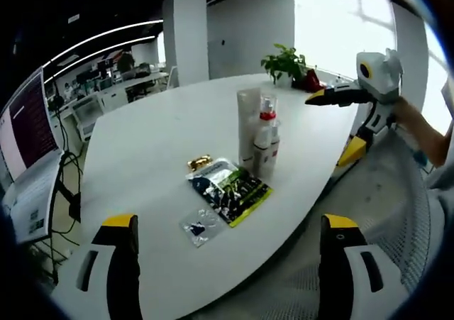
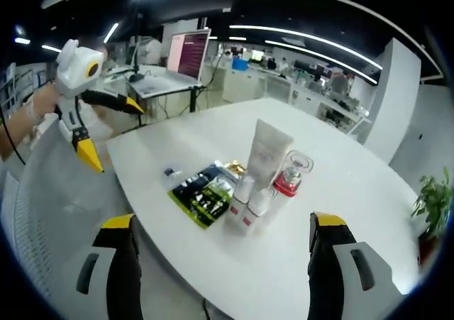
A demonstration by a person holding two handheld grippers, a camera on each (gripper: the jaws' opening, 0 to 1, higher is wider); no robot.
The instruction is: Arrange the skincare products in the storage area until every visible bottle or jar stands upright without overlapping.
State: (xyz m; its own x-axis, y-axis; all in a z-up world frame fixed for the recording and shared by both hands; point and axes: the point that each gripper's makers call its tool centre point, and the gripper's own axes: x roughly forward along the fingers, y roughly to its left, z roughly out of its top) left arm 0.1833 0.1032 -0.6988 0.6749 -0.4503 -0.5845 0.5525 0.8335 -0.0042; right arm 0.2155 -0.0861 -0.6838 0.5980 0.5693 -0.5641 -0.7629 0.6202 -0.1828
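A cluster of skincare products is seen standing on a white table [image 1: 142, 142], with both grippers held back from it over the near edges, jaws spread wide and nothing gripped. In the left gripper view the left gripper [image 1: 225, 245] is aimed at the group from across the table: a tall tube [image 1: 248, 125], a red-collared bottle [image 1: 267, 118] and small white bottles [image 1: 267, 157] are packed close together, all with long axes upright, lying ahead and slightly right of the open jaws. Nearer the jaws, a dark and green packet [image 1: 228, 189] is laid flat, a small clear sachet [image 1: 200, 228] just beside it, and a gold item [image 1: 199, 162] at the packet's far corner. In the right gripper view the right gripper [image 2: 221, 245] is pointed at the same group from the opposite side; the tube [image 2: 267, 153] and red-collared bottle [image 2: 289, 177] appear almost straight ahead, between the jaws, with the packet [image 2: 202, 192] to their left. The right gripper is judged the nearer of the two. The left gripper [image 2: 92, 103] is visible far left there, jaws parted. No brand or label text can be read; a screen's [image 2: 190, 54] writing is too small to make out
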